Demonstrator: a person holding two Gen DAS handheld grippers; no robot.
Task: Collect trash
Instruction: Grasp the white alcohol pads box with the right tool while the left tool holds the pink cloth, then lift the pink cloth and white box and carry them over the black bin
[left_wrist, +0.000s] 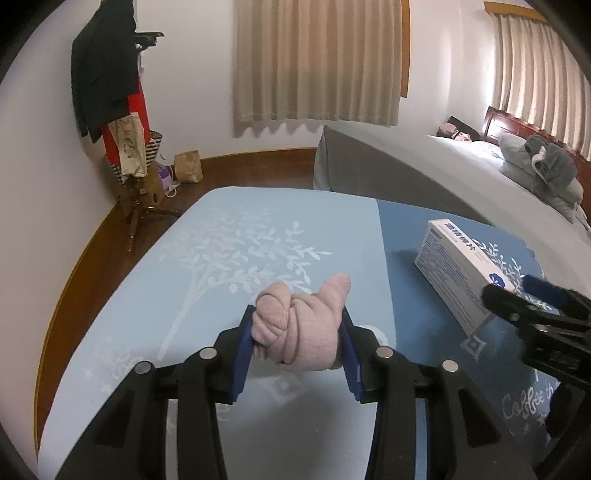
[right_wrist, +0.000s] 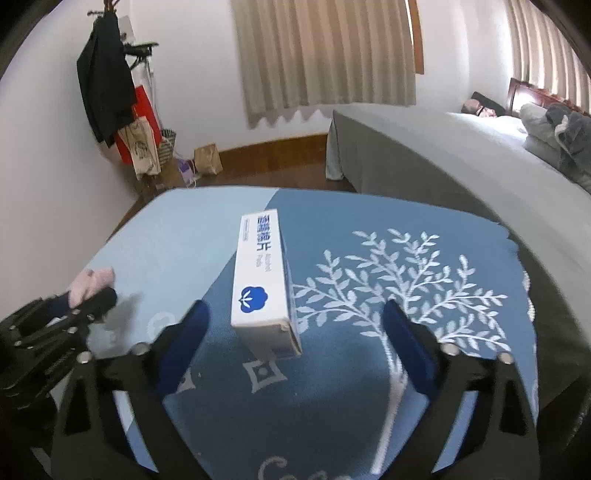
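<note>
My left gripper (left_wrist: 297, 325) is shut on a knotted pink sock (left_wrist: 301, 326), held just above the blue leaf-print tablecloth (left_wrist: 229, 258). The sock also shows in the right wrist view (right_wrist: 90, 282), at the far left. A white cardboard box (right_wrist: 260, 280) with a blue flower logo lies on the darker blue half of the cloth. My right gripper (right_wrist: 293, 321) is open, its blue pads either side of the box's near end, not touching it. The box also shows in the left wrist view (left_wrist: 458, 269) with the right gripper (left_wrist: 517, 295) at its end.
A bed (left_wrist: 461, 177) with grey bedding stands at the right behind the table. A coat stand (left_wrist: 110, 92) with clothes and bags and a brown paper bag (left_wrist: 188, 166) stand in the far left corner on the wood floor. The table edge (right_wrist: 517, 240) falls off at the right.
</note>
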